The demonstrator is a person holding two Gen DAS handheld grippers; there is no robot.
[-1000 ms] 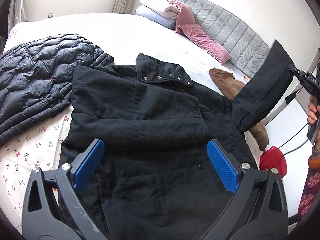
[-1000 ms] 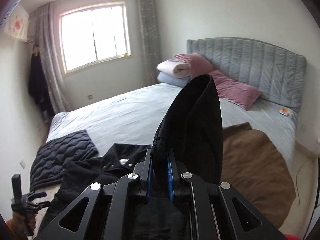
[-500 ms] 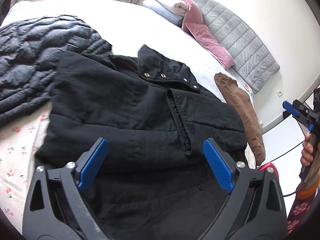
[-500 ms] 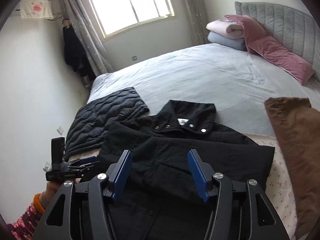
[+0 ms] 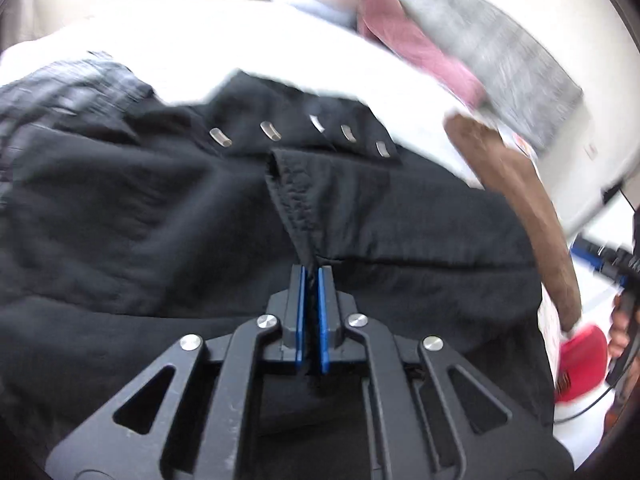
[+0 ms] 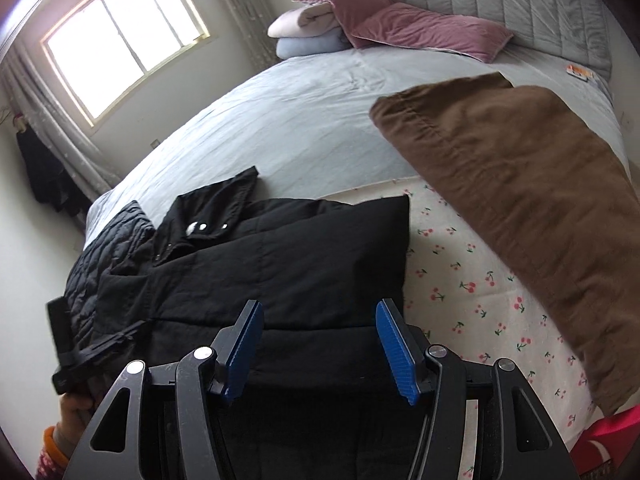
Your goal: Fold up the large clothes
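Now, from left to right: a quilted dark jacket (image 6: 108, 252) lies at the bed's (image 6: 304, 120) edge, touching the black coat (image 6: 280, 264) spread flat beside it. The left gripper (image 5: 311, 276) is clenched on the coat's folded cuff edge. The right gripper (image 6: 318, 344) hovers over the coat, released, jaws spread. A brown garment (image 6: 520, 208) lies farther right.

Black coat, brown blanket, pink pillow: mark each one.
black coat (image 6: 304, 256): right wrist view, on its folded body.
brown blanket (image 6: 520, 184): right wrist view, on its middle.
pink pillow (image 6: 420, 28): right wrist view, on its top face.
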